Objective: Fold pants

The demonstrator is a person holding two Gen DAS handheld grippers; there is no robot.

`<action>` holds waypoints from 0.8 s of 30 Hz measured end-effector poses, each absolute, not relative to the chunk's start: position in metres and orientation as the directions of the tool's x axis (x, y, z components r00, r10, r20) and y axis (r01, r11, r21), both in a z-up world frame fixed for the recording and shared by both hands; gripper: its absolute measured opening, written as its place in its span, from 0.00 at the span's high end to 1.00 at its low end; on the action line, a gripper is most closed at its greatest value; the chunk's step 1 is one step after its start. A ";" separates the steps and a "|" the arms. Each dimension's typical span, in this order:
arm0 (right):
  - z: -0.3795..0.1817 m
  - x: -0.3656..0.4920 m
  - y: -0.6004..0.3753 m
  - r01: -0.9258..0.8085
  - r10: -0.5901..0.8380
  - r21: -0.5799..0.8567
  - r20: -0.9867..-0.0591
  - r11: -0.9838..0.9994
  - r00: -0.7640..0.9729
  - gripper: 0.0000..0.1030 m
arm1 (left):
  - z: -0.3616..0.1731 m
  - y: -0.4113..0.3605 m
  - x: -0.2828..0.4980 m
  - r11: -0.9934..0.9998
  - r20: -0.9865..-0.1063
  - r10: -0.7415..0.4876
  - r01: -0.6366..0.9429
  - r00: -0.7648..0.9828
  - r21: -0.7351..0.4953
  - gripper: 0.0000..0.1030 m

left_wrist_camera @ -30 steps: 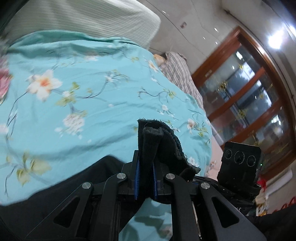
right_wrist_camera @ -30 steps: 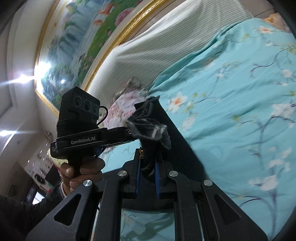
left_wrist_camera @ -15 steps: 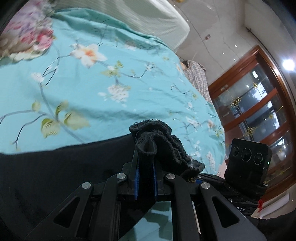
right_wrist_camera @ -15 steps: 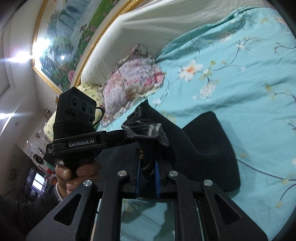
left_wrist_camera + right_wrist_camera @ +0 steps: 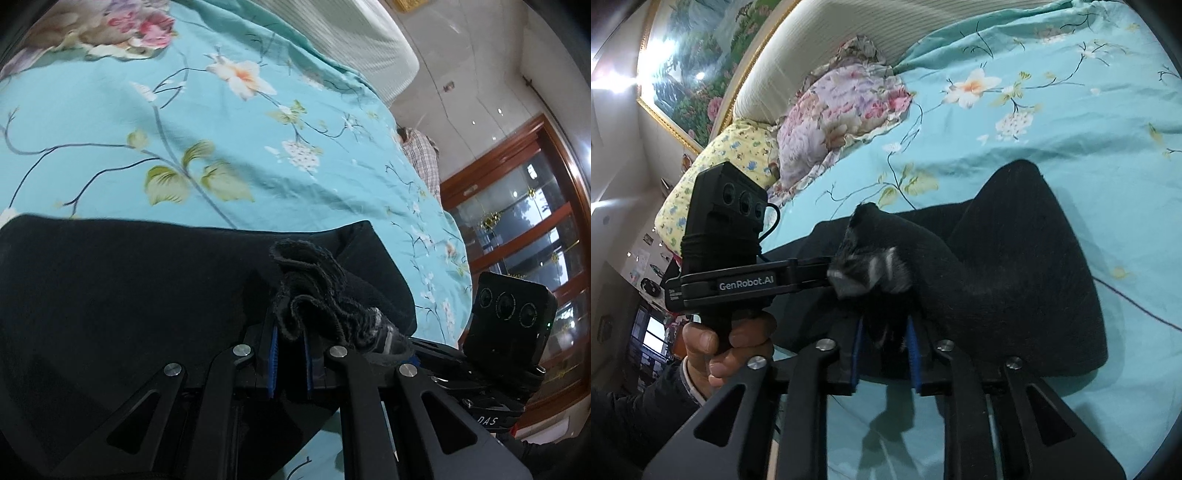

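Note:
The black pants [image 5: 122,295] lie spread on the turquoise floral bedspread [image 5: 184,122]. My left gripper [image 5: 290,350] is shut on a bunched edge of the pants, low over the bed. My right gripper [image 5: 884,339] is shut on another bunched edge of the pants [image 5: 1015,266], close beside the left gripper [image 5: 798,277], which shows at the left of the right wrist view. The right gripper's camera block [image 5: 511,317] shows at the right of the left wrist view. The fabric hides the fingertips.
A pink floral pillow [image 5: 842,114] and a yellow pillow [image 5: 724,166] lie at the head of the bed, below a striped headboard [image 5: 849,44]. A wooden glass-door cabinet [image 5: 528,229] stands beyond the bed's far side. A plaid cloth [image 5: 424,155] hangs at the bed's edge.
Both grippers have come down toward the bed with the pants in them. More of the black fabric now lies spread on the bedspread. Both stay shut.

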State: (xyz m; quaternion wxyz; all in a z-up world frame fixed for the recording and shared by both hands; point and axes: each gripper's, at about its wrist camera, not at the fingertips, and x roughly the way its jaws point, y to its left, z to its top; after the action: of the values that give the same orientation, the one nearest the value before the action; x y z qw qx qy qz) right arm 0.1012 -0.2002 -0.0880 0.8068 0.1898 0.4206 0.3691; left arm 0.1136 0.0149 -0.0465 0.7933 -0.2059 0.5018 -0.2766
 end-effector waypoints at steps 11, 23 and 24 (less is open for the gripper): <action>-0.081 0.093 -0.187 -0.468 0.762 0.602 -0.544 0.646 0.352 0.52 | -0.036 0.042 0.092 0.804 -0.695 -0.578 0.154 0.428 -0.574 0.89; -0.062 0.086 -0.172 -0.514 0.799 0.614 -0.502 0.599 0.332 0.51 | -0.021 0.098 0.047 0.847 -0.714 -0.430 -0.026 0.553 -0.531 0.78; -0.061 0.086 -0.170 -0.518 0.802 0.614 -0.499 0.595 0.329 0.51 | -0.020 0.101 0.044 0.847 -0.714 -0.421 -0.039 0.559 -0.530 0.75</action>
State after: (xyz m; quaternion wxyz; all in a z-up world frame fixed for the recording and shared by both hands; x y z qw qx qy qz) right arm 0.0861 -0.1698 -0.0607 0.7961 0.1750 0.4048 0.4145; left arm 0.0439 0.1012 -0.0203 0.8462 -0.2524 0.4556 -0.1129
